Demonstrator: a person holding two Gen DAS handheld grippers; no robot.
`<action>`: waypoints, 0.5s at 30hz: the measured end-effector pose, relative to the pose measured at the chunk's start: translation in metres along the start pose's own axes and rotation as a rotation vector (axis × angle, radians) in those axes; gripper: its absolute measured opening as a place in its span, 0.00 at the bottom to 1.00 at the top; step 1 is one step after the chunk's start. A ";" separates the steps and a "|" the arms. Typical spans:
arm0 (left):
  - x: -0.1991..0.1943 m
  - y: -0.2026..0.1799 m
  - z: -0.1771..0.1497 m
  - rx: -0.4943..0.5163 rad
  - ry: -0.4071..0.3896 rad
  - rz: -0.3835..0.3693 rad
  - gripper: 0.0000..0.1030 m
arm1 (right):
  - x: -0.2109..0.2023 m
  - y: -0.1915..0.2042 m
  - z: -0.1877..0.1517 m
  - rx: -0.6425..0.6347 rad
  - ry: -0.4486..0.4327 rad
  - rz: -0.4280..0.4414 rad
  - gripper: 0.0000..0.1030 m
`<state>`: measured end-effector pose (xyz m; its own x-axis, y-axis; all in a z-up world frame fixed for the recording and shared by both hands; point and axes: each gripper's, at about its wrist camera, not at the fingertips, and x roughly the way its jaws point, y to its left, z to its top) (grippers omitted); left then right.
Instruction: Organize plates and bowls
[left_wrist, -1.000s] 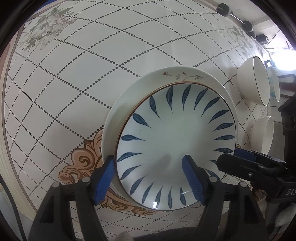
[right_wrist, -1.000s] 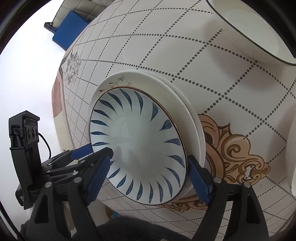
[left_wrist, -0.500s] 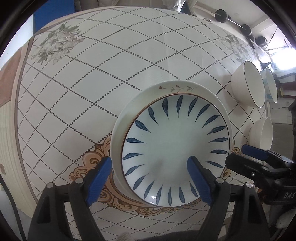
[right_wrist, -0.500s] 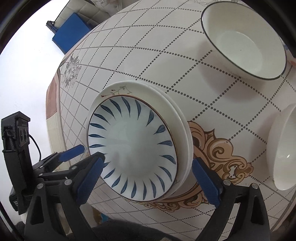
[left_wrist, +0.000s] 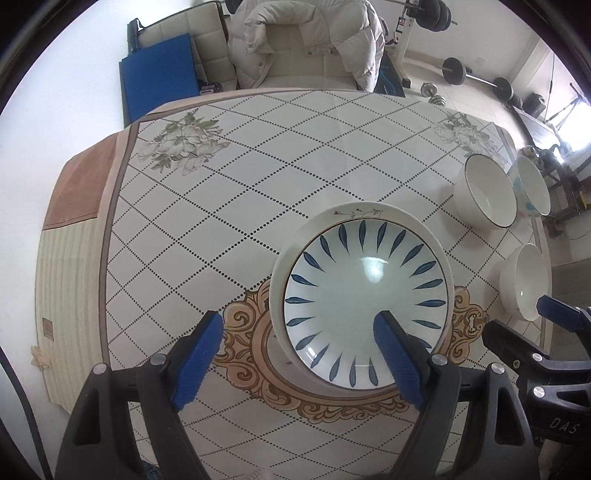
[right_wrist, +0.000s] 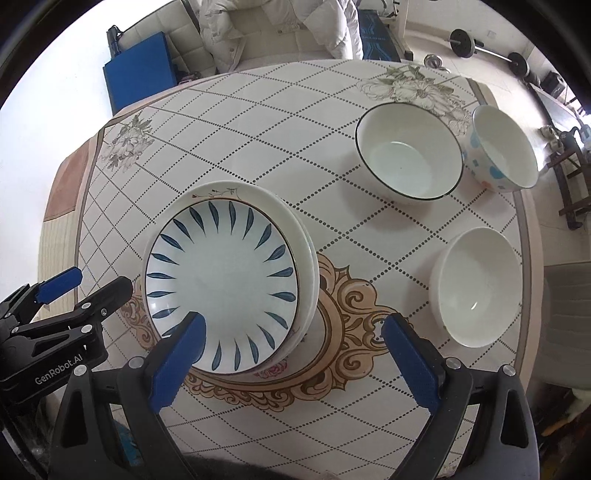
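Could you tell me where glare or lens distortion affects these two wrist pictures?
Left wrist view: a bright glare patch sits in the middle of the blue-leaf plate, and the window at the right edge is blown out. Right wrist view: no such glare on the plate; the fisheye bows the tablecloth grid strongly.

A blue-leaf plate (right_wrist: 221, 280), white with dark blue leaf strokes radiating round its rim, lies flat and right way up on top of a larger white plate (right_wrist: 273, 201) bearing a thin floral sprig, the stack resting on the table's (right_wrist: 258, 110) ornate gold scroll near the near edge. Toward the table's right edge stand three upright, empty bowls: a black-rimmed white bowl (right_wrist: 408, 157) and just beside it a blue-spotted bowl (right_wrist: 504, 147) at the far right corner, and a plain white bowl (right_wrist: 476, 286) nearer, well apart from the plates.
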<state>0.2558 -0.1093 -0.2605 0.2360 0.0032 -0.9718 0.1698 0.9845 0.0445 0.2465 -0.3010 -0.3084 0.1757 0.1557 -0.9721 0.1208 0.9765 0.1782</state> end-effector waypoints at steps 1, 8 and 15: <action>-0.008 -0.001 -0.003 -0.009 -0.014 0.003 0.81 | -0.009 0.002 -0.003 -0.008 -0.015 -0.009 0.96; -0.075 -0.001 -0.025 -0.051 -0.112 0.020 0.81 | -0.082 0.017 -0.031 -0.072 -0.146 -0.057 0.96; -0.127 0.001 -0.049 -0.027 -0.143 0.016 0.81 | -0.151 0.028 -0.064 -0.082 -0.223 -0.076 0.96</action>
<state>0.1791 -0.1000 -0.1483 0.3728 -0.0046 -0.9279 0.1395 0.9889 0.0511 0.1609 -0.2876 -0.1666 0.3816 0.0540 -0.9227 0.0636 0.9944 0.0845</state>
